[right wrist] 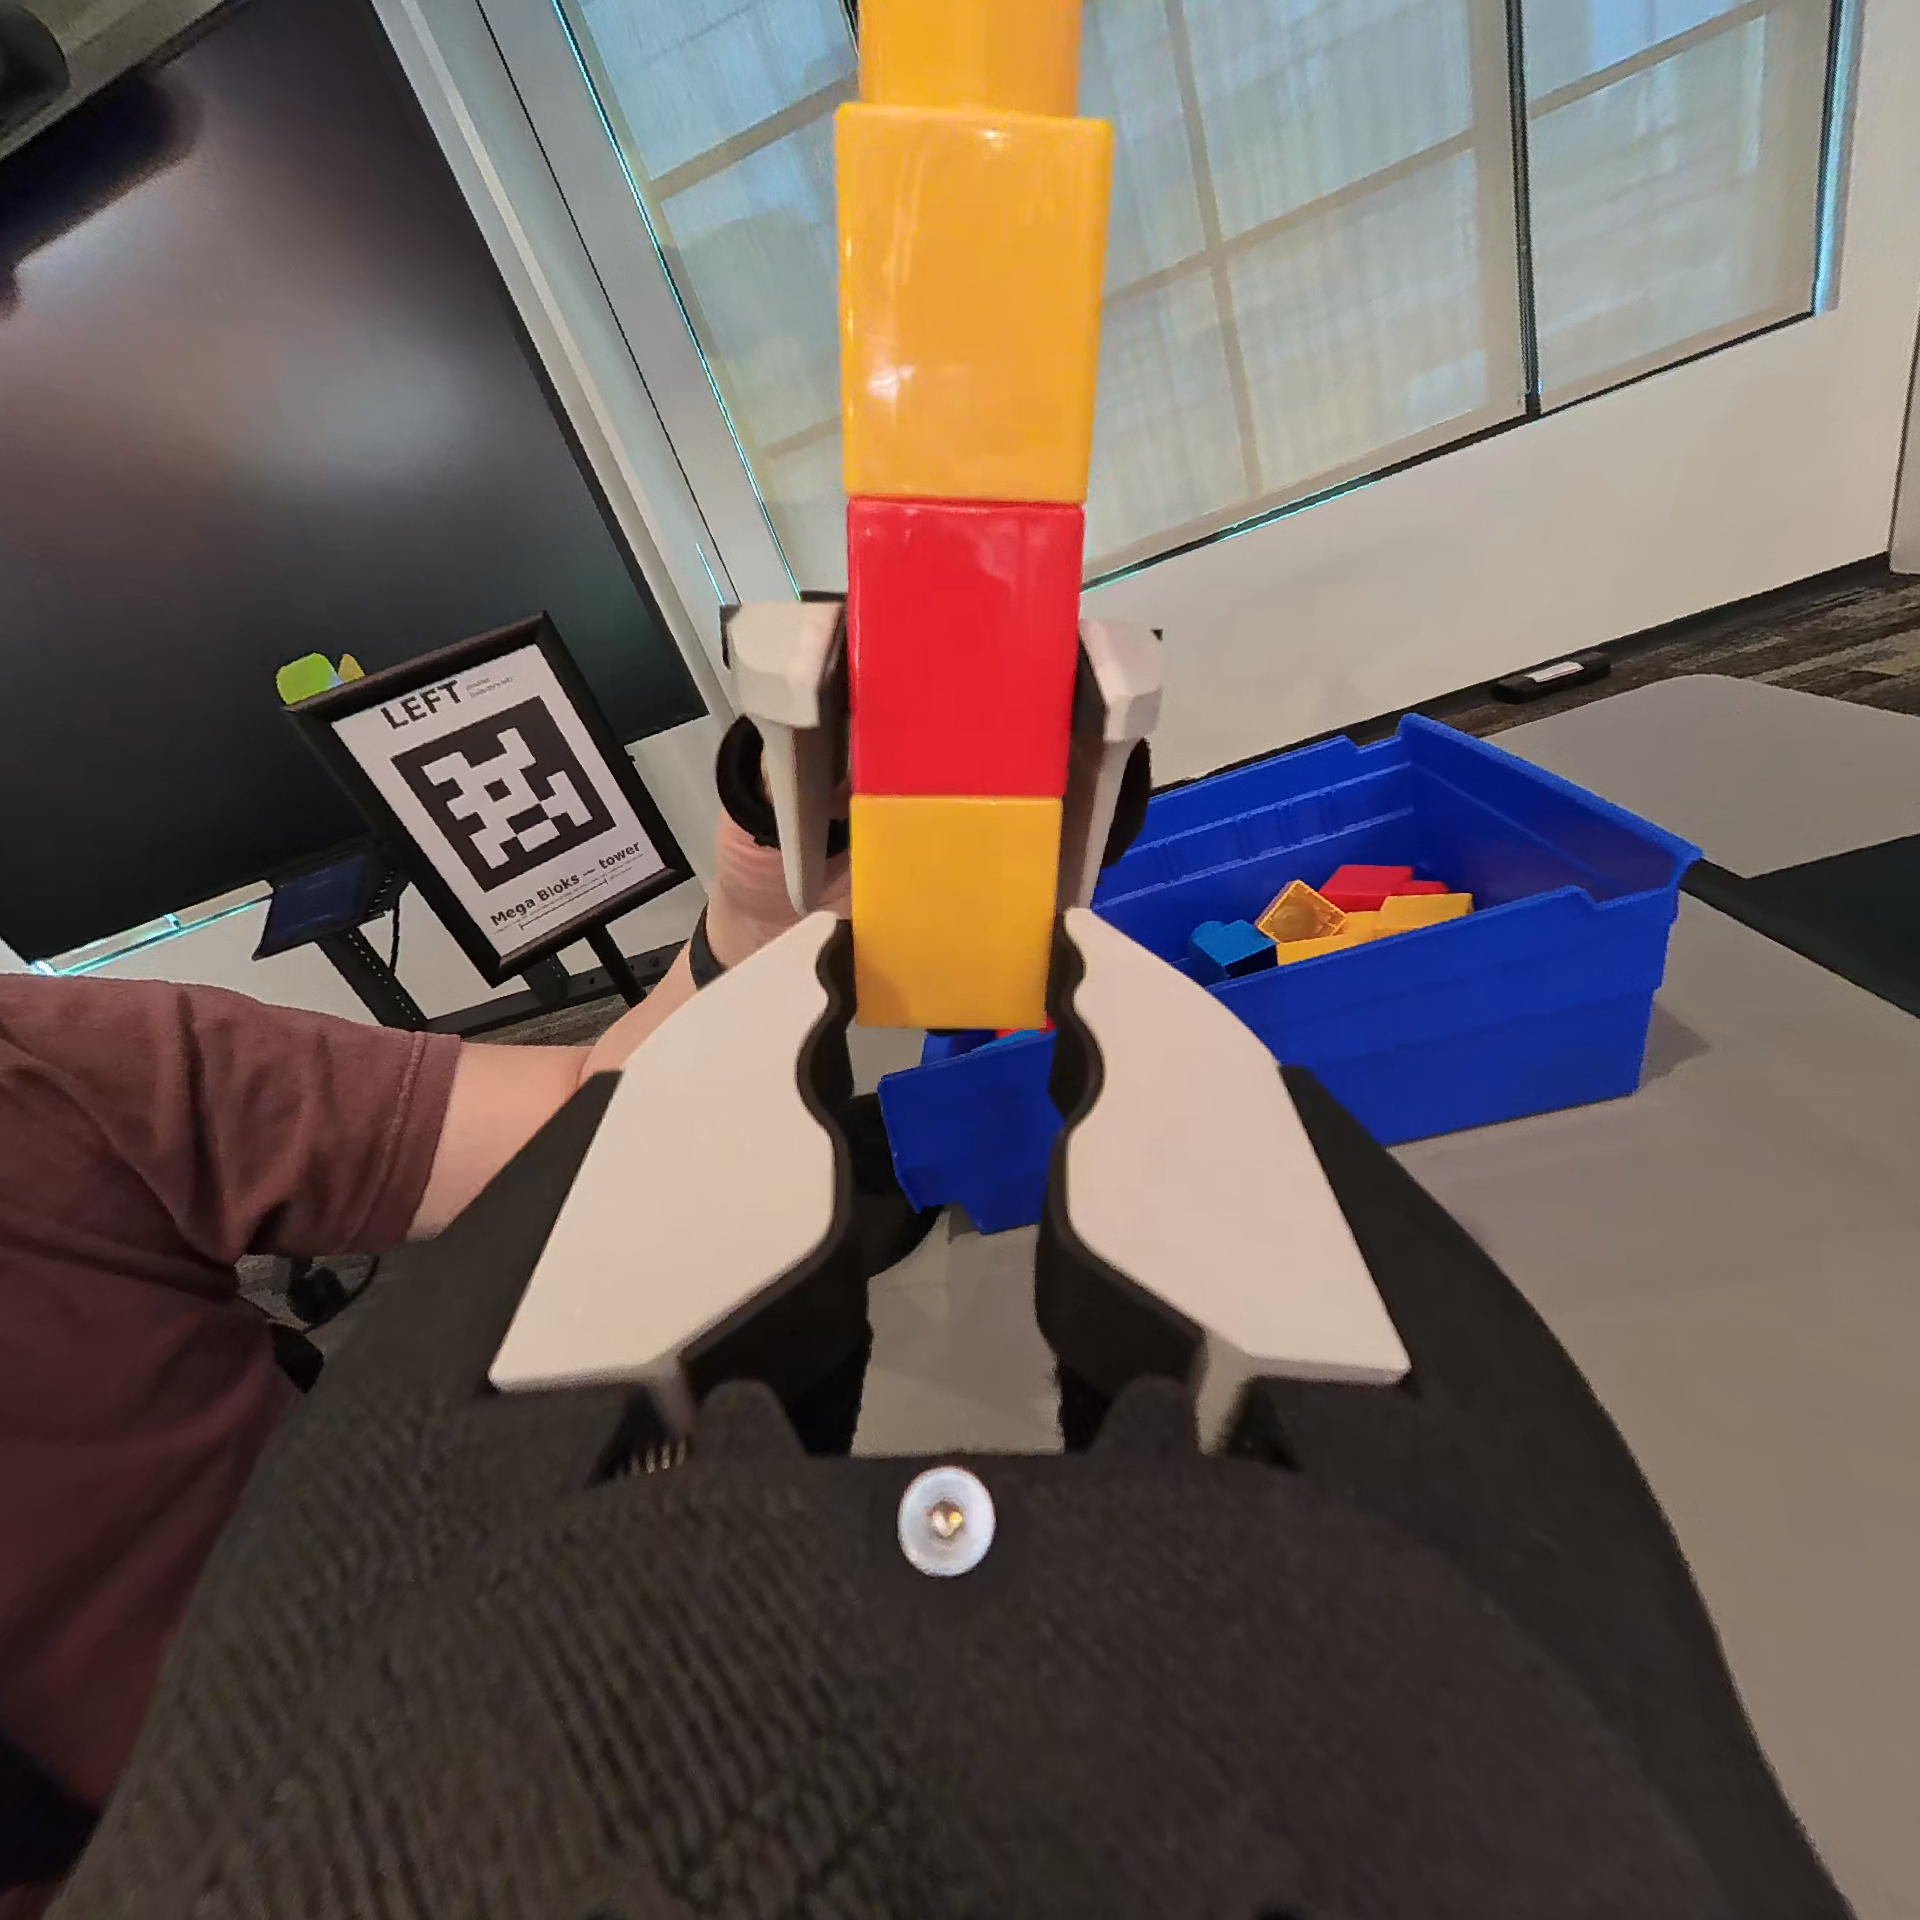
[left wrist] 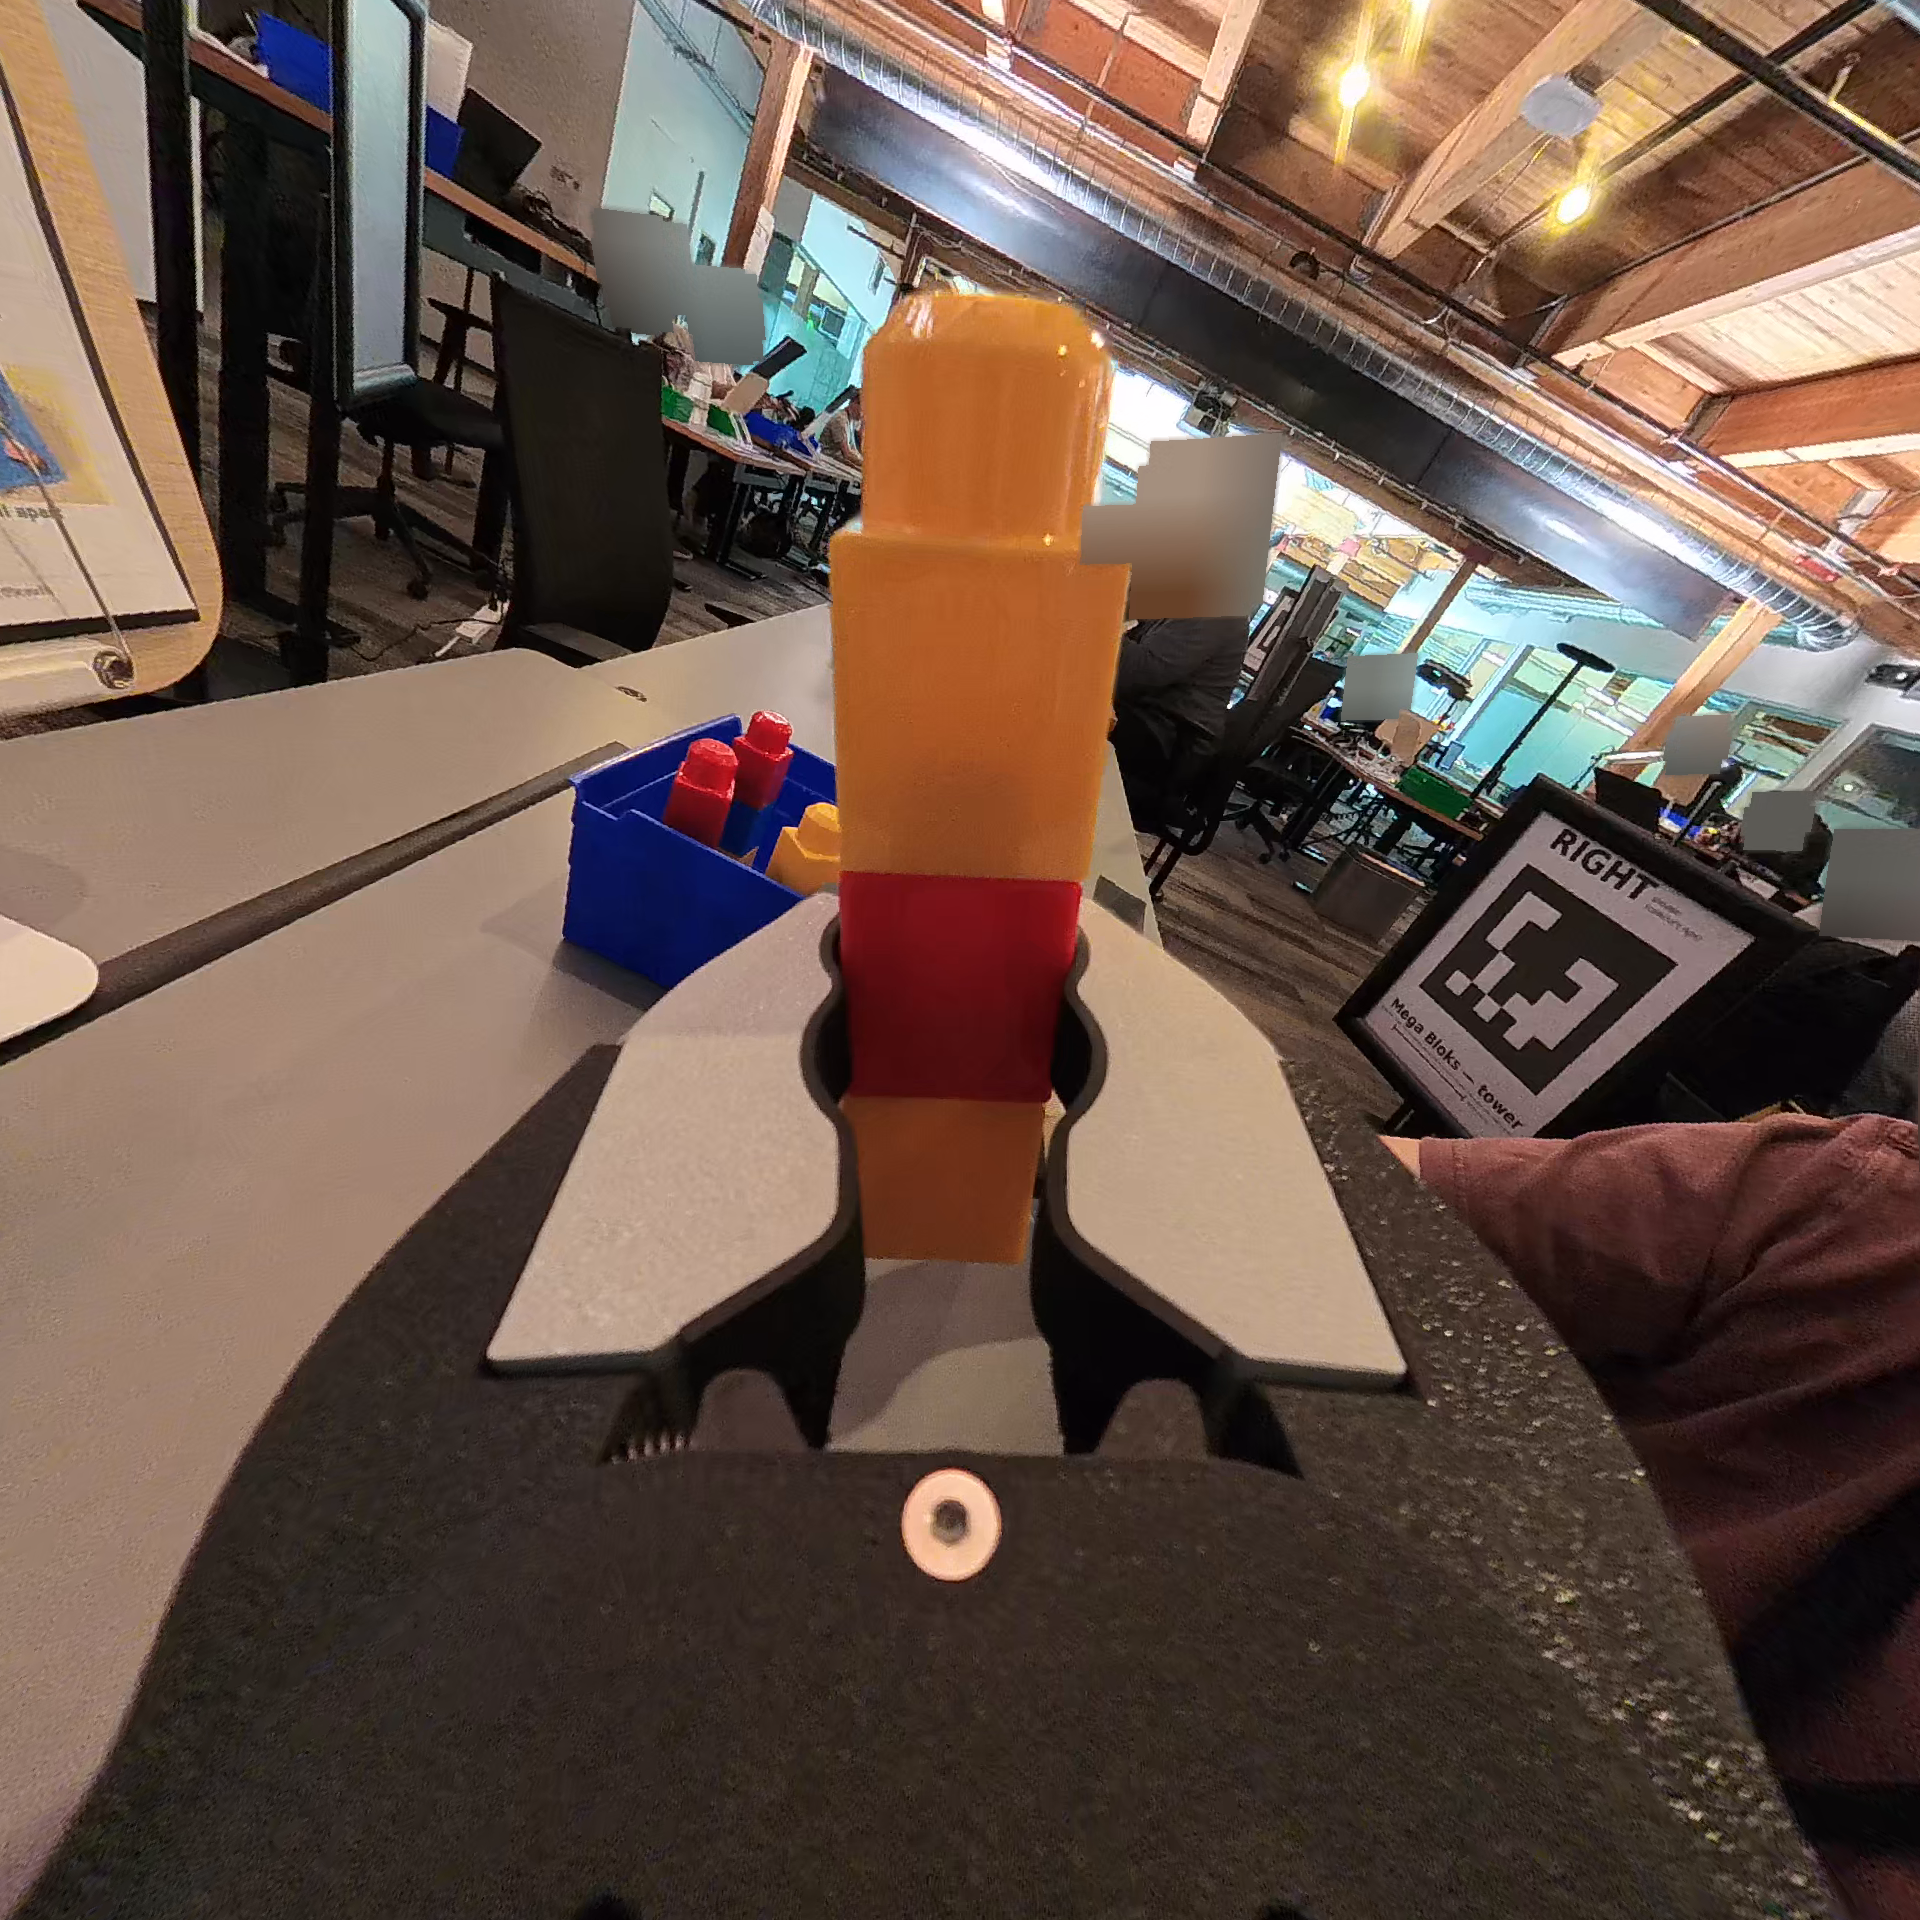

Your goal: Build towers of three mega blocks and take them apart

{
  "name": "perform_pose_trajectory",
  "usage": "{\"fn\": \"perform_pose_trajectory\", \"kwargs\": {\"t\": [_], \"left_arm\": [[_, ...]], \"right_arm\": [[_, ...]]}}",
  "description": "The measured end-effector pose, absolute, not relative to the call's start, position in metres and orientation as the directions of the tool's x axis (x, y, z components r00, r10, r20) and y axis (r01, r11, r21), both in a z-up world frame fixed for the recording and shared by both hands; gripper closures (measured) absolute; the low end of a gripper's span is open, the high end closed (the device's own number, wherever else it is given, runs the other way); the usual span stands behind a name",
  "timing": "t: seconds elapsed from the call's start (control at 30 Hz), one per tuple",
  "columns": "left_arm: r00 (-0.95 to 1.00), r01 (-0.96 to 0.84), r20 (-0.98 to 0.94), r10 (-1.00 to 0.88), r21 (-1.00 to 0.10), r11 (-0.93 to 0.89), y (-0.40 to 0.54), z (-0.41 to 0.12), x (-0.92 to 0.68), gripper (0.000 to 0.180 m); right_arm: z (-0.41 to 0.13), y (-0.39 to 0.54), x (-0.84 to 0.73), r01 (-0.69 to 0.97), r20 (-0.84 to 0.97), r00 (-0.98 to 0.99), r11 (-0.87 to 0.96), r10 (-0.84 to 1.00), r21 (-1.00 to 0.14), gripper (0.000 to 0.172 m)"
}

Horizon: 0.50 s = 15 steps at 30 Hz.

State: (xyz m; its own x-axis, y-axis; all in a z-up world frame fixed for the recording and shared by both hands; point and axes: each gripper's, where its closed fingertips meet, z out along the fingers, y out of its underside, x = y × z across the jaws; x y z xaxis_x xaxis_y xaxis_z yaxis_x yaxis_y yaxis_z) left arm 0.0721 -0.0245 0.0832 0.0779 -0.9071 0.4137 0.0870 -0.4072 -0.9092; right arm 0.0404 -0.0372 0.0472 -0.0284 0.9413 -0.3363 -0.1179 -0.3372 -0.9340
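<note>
1. Tower (right wrist: 961,644) is being held in mid-air above the grey table (left wrist: 260,1039), upright: yellow block at the bottom, red in the middle, yellow on top w/ its stud uppermost.
2. Left gripper (left wrist: 951,987) is clamping the red block (left wrist: 956,987); both pads are pressing its side faces. The right wrist view is confirming this from the opp. side.
3. Right gripper (right wrist: 951,966) is gripping the bottom yellow block (right wrist: 951,904), fingertips pinching its lower sides.
4. Handling, as a judgement: hollow plastic, so light and stiff; glossy faces are prob. slippery, so pads should be sitting flat on opposite side walls, not on corners. Not fragile. Stud joints hold by friction, so a straight pull along the tower axis seems better than twisting.
5. Next likely grab: the top yellow block (left wrist: 977,707), on its flat sides below the stud.
6. Room: the blue bin (right wrist: 1455,997) w/ loose blocks is sitting just below and to the right, its rim near the tower's base. A framed marker sign (right wrist: 509,800) is standing off to the left, and a person's arm (right wrist: 312,1122) is crossing low left. Space above is looking open.
</note>
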Motion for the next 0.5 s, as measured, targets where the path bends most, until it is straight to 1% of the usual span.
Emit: {"fn": "perform_pose_trajectory", "kwargs": {"t": [0.1, 0.2, 0.23, 0.27, 0.3, 0.37, 0.43, 0.5], "left_arm": [[0.088, 0.099, 0.419, -0.904, -0.906, -0.41, -0.023, 0.084, 0.071, 0.145], [0.039, 0.097, 0.444, -0.895, -0.894, -0.438, -0.027, 0.089, 0.069, 0.145], [0.015, 0.091, 0.456, -0.89, -0.887, -0.453, -0.029, 0.09, 0.068, 0.145], [-0.02, 0.098, 0.468, -0.884, -0.879, -0.467, -0.032, 0.093, 0.066, 0.145], [-0.06, 0.1, 0.481, -0.875, -0.869, -0.484, -0.036, 0.095, 0.064, 0.145], [-0.121, 0.061, 0.499, -0.858, -0.859, -0.508, -0.043, 0.094, 0.064, 0.145], [-0.113, 0.007, 0.474, -0.873, -0.879, -0.478, -0.047, 0.085, 0.069, 0.145], [-0.119, -0.061, 0.451, -0.884, -0.892, -0.447, -0.054, 0.075, 0.078, 0.145]], "right_arm": [[0.047, -0.036, 0.039, -0.103, -0.313, -0.011, -0.313, 0.95, -0.944, 0.136], [0.055, -0.041, 0.041, -0.13, -0.277, -0.043, -0.28, 0.96, -0.951, 0.133], [0.057, -0.04, 0.044, -0.13, -0.268, -0.042, -0.272, 0.962, -0.954, 0.128], [0.061, -0.038, 0.05, -0.137, -0.261, -0.031, -0.263, 0.965, -0.955, 0.118], [0.066, -0.035, 0.057, -0.156, -0.256, -0.024, -0.256, 0.966, -0.954, 0.114], [0.084, -0.028, 0.078, -0.233, -0.26, -0.009, -0.255, 0.965, -0.938, 0.115], [0.101, -0.022, 0.095, -0.302, -0.281, 0.015, -0.263, 0.96, -0.916, 0.117], [0.108, -0.022, 0.1, -0.304, -0.291, 0.047, -0.264, 0.956, -0.915, 0.117]]}}
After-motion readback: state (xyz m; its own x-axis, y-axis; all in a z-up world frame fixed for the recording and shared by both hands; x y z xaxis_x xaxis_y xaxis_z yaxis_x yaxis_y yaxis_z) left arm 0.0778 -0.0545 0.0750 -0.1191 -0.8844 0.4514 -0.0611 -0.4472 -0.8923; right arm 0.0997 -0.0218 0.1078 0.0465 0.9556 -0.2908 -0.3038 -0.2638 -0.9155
